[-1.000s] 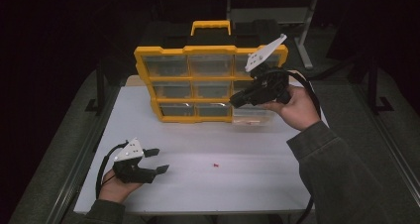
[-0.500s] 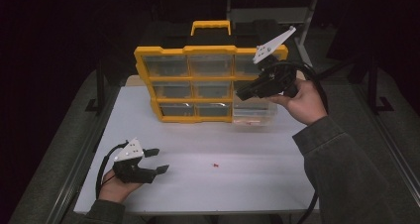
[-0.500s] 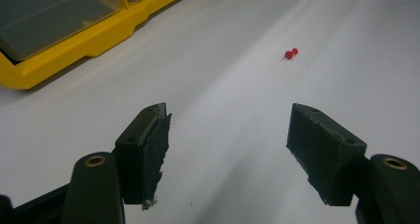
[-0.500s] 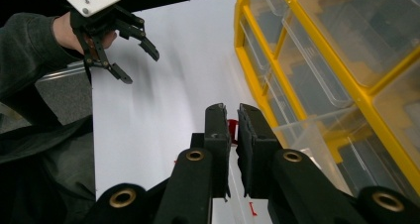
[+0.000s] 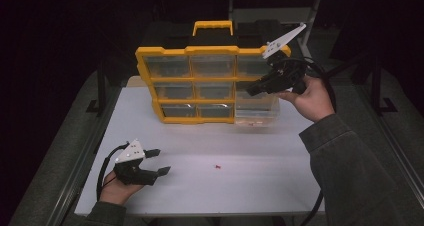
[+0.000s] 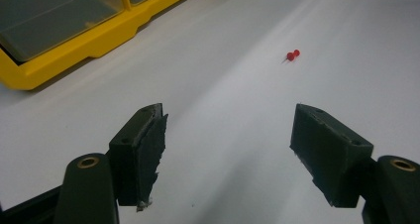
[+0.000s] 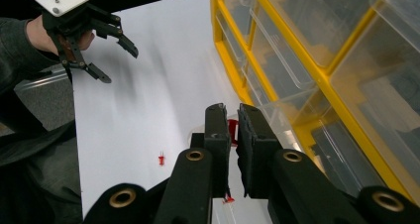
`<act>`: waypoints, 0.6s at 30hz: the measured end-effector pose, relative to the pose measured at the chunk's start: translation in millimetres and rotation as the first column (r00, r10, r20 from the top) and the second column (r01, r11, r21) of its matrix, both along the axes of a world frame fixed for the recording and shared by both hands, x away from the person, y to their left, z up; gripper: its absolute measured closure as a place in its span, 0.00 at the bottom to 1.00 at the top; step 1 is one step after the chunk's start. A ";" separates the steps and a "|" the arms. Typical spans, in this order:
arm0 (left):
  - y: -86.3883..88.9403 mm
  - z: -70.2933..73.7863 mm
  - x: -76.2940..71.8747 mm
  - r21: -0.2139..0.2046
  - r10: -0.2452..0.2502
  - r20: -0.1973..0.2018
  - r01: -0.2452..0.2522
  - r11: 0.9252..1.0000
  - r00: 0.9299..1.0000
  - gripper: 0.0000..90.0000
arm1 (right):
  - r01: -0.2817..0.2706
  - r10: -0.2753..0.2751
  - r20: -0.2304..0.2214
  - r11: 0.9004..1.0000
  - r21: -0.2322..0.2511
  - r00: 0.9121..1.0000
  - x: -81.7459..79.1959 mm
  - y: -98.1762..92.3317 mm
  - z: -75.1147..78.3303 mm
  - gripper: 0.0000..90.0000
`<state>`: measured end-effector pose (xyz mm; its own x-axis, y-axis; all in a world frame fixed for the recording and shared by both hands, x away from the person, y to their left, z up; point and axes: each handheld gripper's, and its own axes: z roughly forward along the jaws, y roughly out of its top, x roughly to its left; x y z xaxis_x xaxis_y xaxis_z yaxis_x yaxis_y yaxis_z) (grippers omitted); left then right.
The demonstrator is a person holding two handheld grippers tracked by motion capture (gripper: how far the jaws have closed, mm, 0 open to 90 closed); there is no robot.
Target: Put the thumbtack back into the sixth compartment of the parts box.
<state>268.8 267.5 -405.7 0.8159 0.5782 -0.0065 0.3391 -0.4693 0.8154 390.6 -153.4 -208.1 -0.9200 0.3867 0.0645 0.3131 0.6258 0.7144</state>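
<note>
Right gripper (image 5: 254, 88), jaws pinching red pushpin (image 7: 233, 133), is lifting away toward right side of yellow organizer (image 5: 172, 81); left gripper (image 5: 161, 162), jaws just widening, empty, is hovering near second pushpin (image 5: 217, 166) on white table (image 5: 260, 181)

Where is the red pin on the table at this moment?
In the high view the red pin lies alone on the white table, in front of the yellow organizer and just right of the open left tongs, which do not touch it.

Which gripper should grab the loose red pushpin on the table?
Left. The left gripper sits low with open jaws facing the red pushpin; the right gripper is shut, up by the yellow organizer.
</note>
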 end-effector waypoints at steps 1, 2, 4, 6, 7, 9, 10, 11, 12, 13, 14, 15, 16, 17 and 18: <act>0.4 -0.5 0.3 -0.002 0.001 0.002 -0.001 1.000 1.000 0.32 | 0.002 -0.002 0.005 1.000 -0.001 1.000 0.9 -0.9 -0.5 0.91; 0.4 -0.5 0.3 -0.002 0.001 0.002 -0.001 1.000 1.000 0.31 | 0.002 -0.002 0.005 1.000 -0.001 1.000 0.9 -0.9 -0.5 0.91; 0.4 -1.0 0.7 0.002 0.005 0.000 -0.005 1.000 1.000 0.30 | 0.016 -0.016 0.002 1.000 -0.003 1.000 3.4 -3.2 -1.9 0.91; 0.2 -1.0 0.7 0.003 0.006 0.001 -0.006 1.000 1.000 0.30 | 0.020 -0.021 -0.001 1.000 -0.006 1.000 4.0 -3.6 -2.5 0.91; 0.2 -0.4 0.5 0.007 0.007 0.002 -0.007 1.000 1.000 0.29 | 0.028 -0.028 -0.006 1.000 -0.009 1.000 4.6 -4.3 -4.4 0.91; 0.5 -0.6 0.6 -0.001 0.014 0.006 -0.014 1.000 1.000 0.28 | 0.032 -0.032 -0.005 0.999 -0.009 0.999 5.7 -5.6 -6.4 0.91; 0.7 -0.6 0.7 0.001 0.016 0.002 -0.016 1.000 1.000 0.28 | 0.036 -0.036 -0.006 0.999 -0.008 0.999 6.8 -6.6 -7.6 0.91; 0.7 -0.6 0.7 0.001 0.016 0.002 -0.016 1.000 1.000 0.27 | 0.040 -0.040 -0.008 0.999 -0.008 0.999 8.1 -7.5 -9.0 0.91; 0.4 -1.0 0.7 0.002 0.017 0.002 -0.017 1.000 1.000 0.27 | 0.048 -0.048 -0.015 0.999 -0.010 0.999 8.8 -8.4 -10.0 0.91; 0.4 -1.0 0.7 0.002 0.017 0.002 -0.017 1.000 1.000 0.27 | 0.048 -0.048 -0.015 0.999 -0.010 0.999 8.8 -8.4 -10.0 0.91; 0.4 -0.8 0.7 0.005 0.015 0.005 -0.015 1.000 1.000 0.27 | 0.049 -0.050 -0.018 0.999 -0.012 0.999 9.7 -9.1 -11.5 0.91; 0.6 -0.1 0.7 0.005 0.016 0.011 -0.016 1.000 1.000 0.26 | 0.053 -0.054 -0.016 0.998 -0.017 0.998 10.4 -10.3 -14.3 0.91; 0.6 -0.1 0.7 0.005 0.016 0.011 -0.016 1.000 1.000 0.26 | 0.053 -0.054 -0.016 0.998 -0.017 0.998 10.4 -10.3 -14.3 0.91; 1.0 -0.3 0.9 -0.005 0.023 0.009 -0.023 1.000 1.000 0.25 | 0.058 -0.059 -0.022 0.998 -0.017 0.998 10.9 -11.4 -16.1 0.91; 1.4 -0.4 1.2 -0.003 0.022 0.009 -0.022 1.000 1.000 0.25 | 0.060 -0.060 -0.020 0.998 -0.017 0.998 11.5 -12.1 -17.3 0.91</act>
<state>270.0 268.8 -406.1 0.8030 0.5959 -0.0014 0.3422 -0.4592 0.8198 402.1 -165.4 -225.4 -0.8936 0.4424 0.0761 0.3648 0.6169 0.6974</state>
